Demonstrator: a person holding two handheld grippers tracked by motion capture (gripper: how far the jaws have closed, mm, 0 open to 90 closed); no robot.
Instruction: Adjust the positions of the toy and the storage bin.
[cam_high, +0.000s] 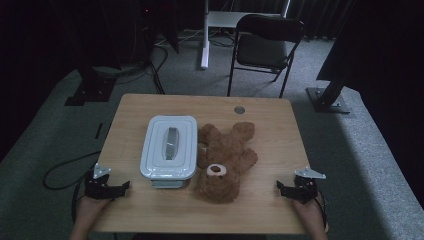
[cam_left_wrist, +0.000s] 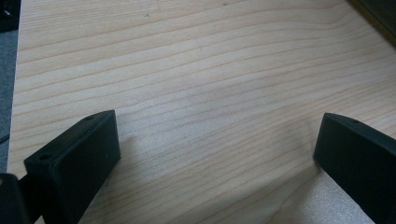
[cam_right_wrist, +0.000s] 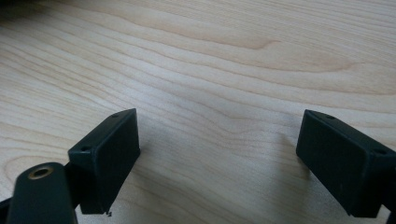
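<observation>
Jaws of both grippers, left (cam_high: 121, 187) and right (cam_high: 281, 187), gape wide, empty; we'd pinch the soft, light bear (cam_high: 225, 160) right of the lidded box (cam_high: 169, 147) by a limb.

Matt wood-grain table (cam_high: 270, 125), plush teddy bear (cam_high: 225, 162), smooth plastic box (cam_high: 169, 146)

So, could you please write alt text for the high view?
A brown plush teddy bear lies beside a closed white plastic lidded box on a light wooden table; the left gripper and right gripper rest open at its near corners.
</observation>
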